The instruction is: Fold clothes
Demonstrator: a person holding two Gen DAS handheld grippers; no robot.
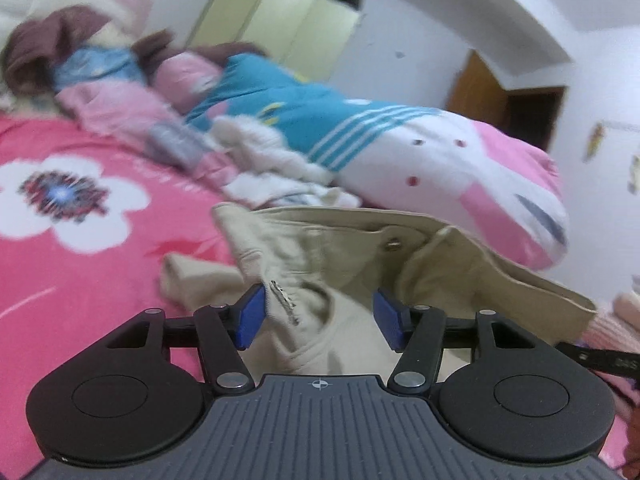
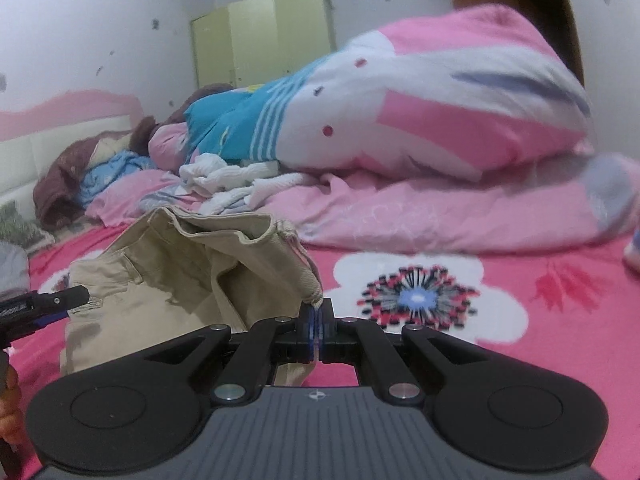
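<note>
Jaws spread on the left gripper (image 1: 320,316), its blue pads either side of the beige trousers (image 1: 340,264) without pinching them, while the right gripper (image 2: 316,326) has its jaws pressed together on a corner of the same trousers. The trousers lie bunched on the pink flowered bedsheet (image 2: 560,300), near the rumpled quilt (image 2: 440,120) heaped behind them.

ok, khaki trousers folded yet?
No. Khaki trousers are crumpled on the bedsheet, one edge pinched in the right tongs.
</note>
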